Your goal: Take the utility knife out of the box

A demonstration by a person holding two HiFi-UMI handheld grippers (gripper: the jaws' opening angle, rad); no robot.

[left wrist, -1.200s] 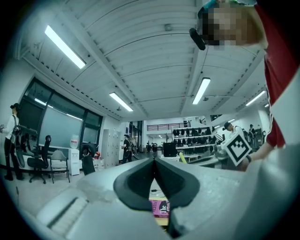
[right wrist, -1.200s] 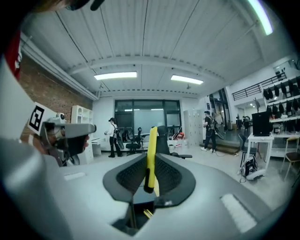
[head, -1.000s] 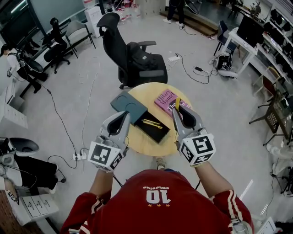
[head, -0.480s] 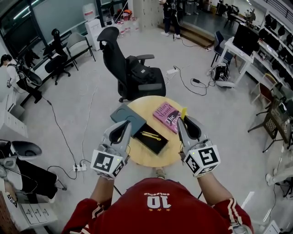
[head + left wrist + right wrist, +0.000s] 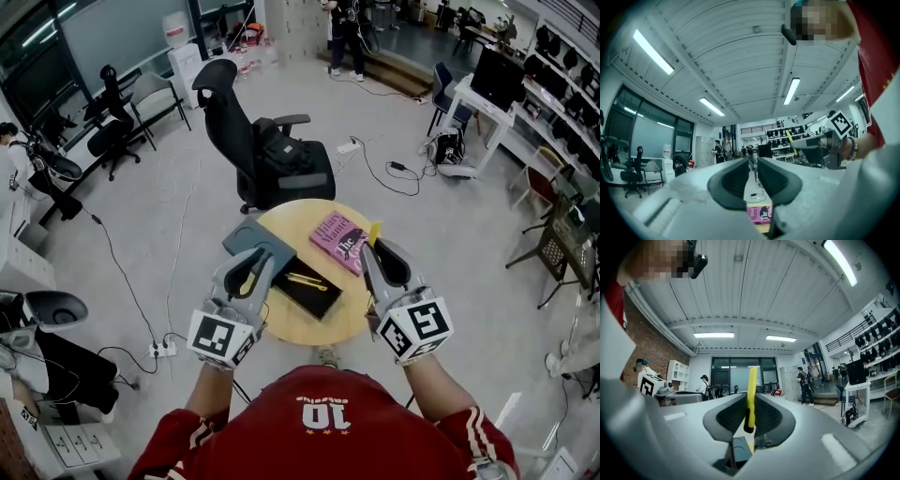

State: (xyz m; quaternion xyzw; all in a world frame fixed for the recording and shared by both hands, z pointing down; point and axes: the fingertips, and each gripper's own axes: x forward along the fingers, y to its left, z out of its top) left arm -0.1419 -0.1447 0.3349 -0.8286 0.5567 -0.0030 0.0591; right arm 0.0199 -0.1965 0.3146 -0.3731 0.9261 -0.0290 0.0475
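Observation:
The open black box (image 5: 312, 292) lies on the round wooden table (image 5: 328, 319), with yellow items (image 5: 305, 279) still inside it. My right gripper (image 5: 376, 249) (image 5: 750, 411) hovers over the table's right side, shut on a yellow utility knife (image 5: 375, 232) (image 5: 751, 390) that stands upright between its pads. My left gripper (image 5: 253, 260) (image 5: 753, 171) hangs over the box's left end. Its jaws are opening, with a narrow gap and nothing between them. The left gripper view also catches the right gripper (image 5: 820, 147) with the knife (image 5: 788, 136).
The box's grey-teal lid (image 5: 248, 239) lies on the table's left edge and a pink book (image 5: 339, 239) (image 5: 761, 213) at its far right. A black office chair (image 5: 272, 150) stands just behind the table. Cables, desks and people are further off.
My right gripper has risen a little with the knife, off to the right of the box. The left gripper has stayed by the box's left end.

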